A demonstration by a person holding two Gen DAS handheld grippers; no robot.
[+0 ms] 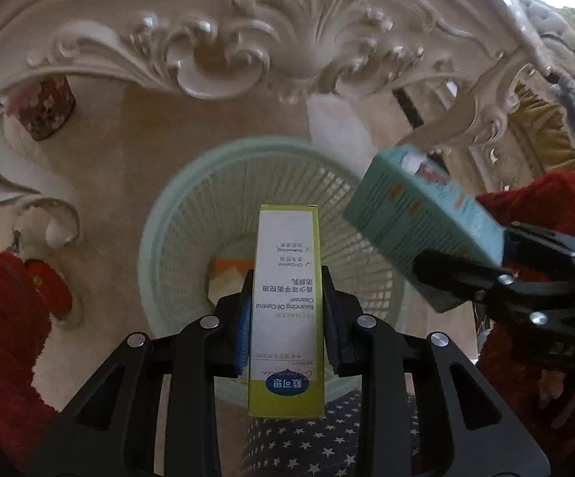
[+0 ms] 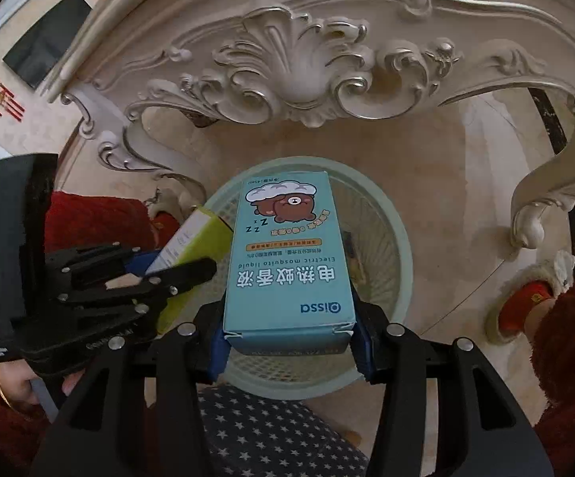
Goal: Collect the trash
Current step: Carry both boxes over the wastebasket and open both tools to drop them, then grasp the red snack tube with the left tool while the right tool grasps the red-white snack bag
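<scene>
The yellow-green carton (image 1: pixel 286 310) reads upside down "TEENAGER Balancing Oil Control Cleanser", with "Oil Control" and "Refreshing" beside small ticked boxes. The pale blue box (image 2: pixel 289 262) reads "Electric mosquito liquid", "电热蚊香液", "Qissa" and "Zzz" by a cartoon bear

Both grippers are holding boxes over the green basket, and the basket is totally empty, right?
Not quite. The left gripper and right gripper do hold boxes over the green basket, but it isn't empty: the left wrist view shows an orange-and-white item at its bottom.
</scene>
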